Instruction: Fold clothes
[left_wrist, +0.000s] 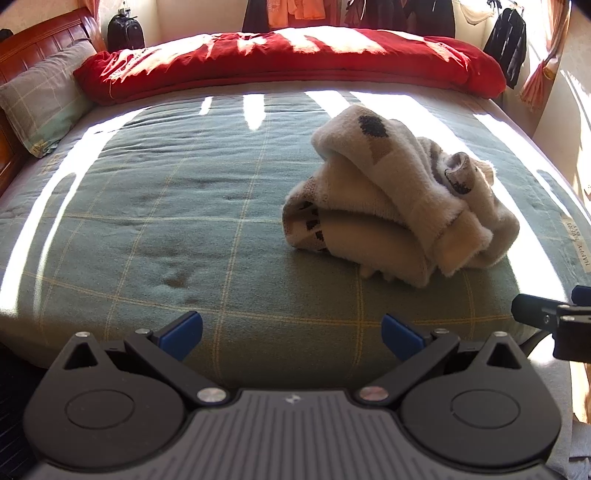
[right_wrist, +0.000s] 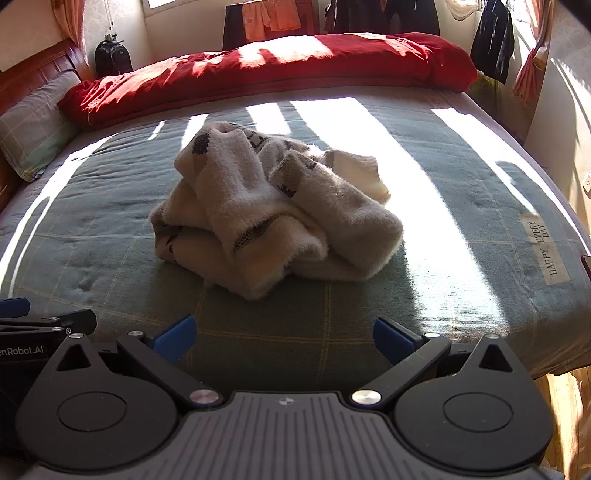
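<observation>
Folding looks unstarted: the sweater (right_wrist: 273, 210), perhaps with another garment bunched in, lies crumpled mid-bed (right_wrist: 461, 206), while left gripper (left_wrist: 291, 338) and right gripper (right_wrist: 284, 339) hover near, jaws wide apart, empty.

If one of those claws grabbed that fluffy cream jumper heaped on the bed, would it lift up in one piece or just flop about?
The crumpled, fuzzy cream knitted jumper would probably flop: it lies in soft, rounded folds, so loose parts would likely trail down. The thick pile should give the blue pads decent purchase, so it is unlikely to slip. Pushed, it would probably bunch against the green checked bedcover rather than slide.
</observation>
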